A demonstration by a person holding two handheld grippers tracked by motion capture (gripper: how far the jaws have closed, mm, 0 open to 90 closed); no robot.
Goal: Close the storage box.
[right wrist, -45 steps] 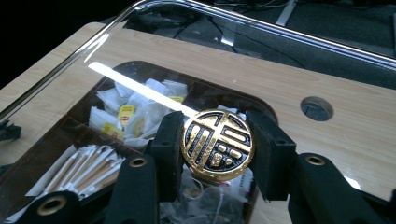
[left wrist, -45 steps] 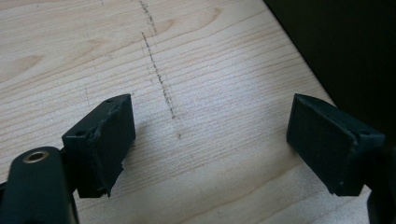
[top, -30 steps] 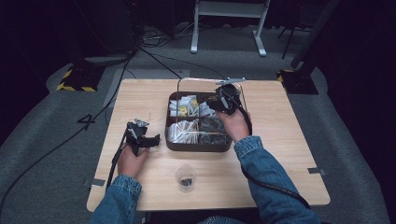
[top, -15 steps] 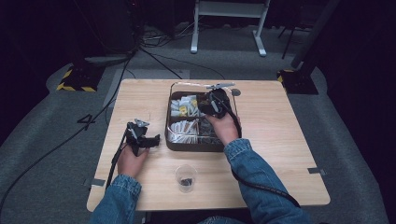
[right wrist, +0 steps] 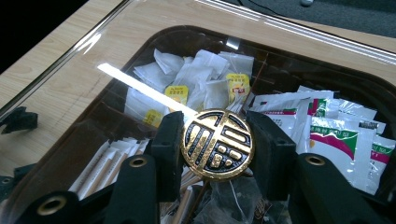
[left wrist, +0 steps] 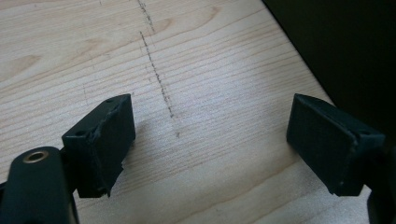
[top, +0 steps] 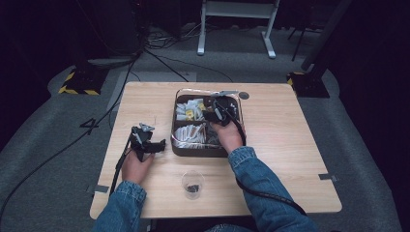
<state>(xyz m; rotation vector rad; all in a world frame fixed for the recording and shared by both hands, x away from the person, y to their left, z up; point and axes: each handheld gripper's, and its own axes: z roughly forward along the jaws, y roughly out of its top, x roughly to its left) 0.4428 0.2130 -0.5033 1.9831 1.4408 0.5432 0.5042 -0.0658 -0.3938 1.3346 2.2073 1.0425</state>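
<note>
A dark compartmented box (top: 175, 145) stands mid-table, holding white tea bags (right wrist: 201, 74), green-and-white sachets (right wrist: 336, 126) and paper-wrapped sticks (right wrist: 107, 158). Over it lies a clear lid (right wrist: 84, 93) with a round gold knob (right wrist: 217, 144). My right gripper (top: 212, 113) (right wrist: 217, 135) is shut on that knob, a pad pressing each side. Whether the lid rests fully on the box I cannot tell. My left gripper (top: 162, 144) (left wrist: 205, 140) lies on the table left of the box, open, with bare wood between its pads (left wrist: 105, 135).
A clear plastic cup (top: 192, 183) with something dark at its bottom stands near the front edge, between the forearms. Cables run from both grippers off the table's front. A small dark disc (top: 244, 95) sits at the table's back edge.
The right hand has carried the knob and lid leftward and down over the box. The left hand and gripper have stayed put.
</note>
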